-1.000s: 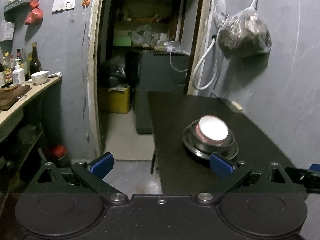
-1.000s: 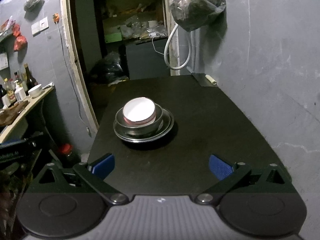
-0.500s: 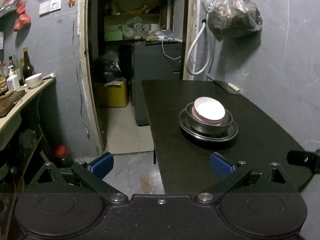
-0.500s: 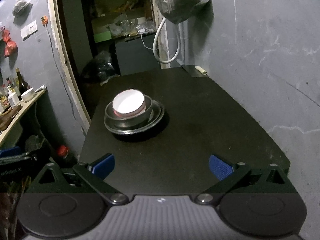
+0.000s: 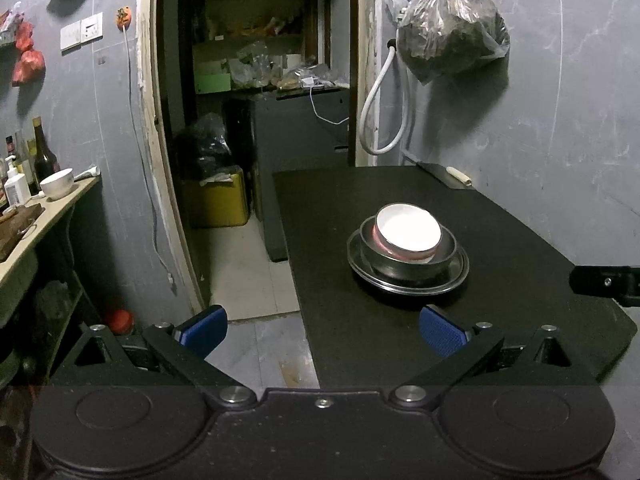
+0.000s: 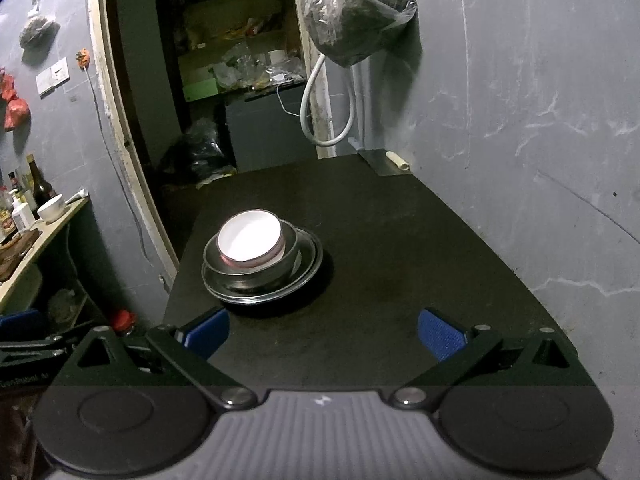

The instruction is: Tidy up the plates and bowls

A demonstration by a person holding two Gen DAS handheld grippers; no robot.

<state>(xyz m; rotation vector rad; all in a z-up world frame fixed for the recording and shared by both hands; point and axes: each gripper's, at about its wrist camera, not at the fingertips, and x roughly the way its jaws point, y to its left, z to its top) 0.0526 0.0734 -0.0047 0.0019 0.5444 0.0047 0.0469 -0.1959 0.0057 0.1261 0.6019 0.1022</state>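
Seemingly done: white bowl nested in steel bowl on plate near desk left edge, both tongs wide open, empty.

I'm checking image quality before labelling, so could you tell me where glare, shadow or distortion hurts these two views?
Left wrist view: the white bowl is blown out, its inside featureless; the doorway bows from fisheye distortion. Right wrist view: the same bowl glares white with a pinkish edge, the metal plate casts a dark shadow on the black table, and the corners are vignetted.
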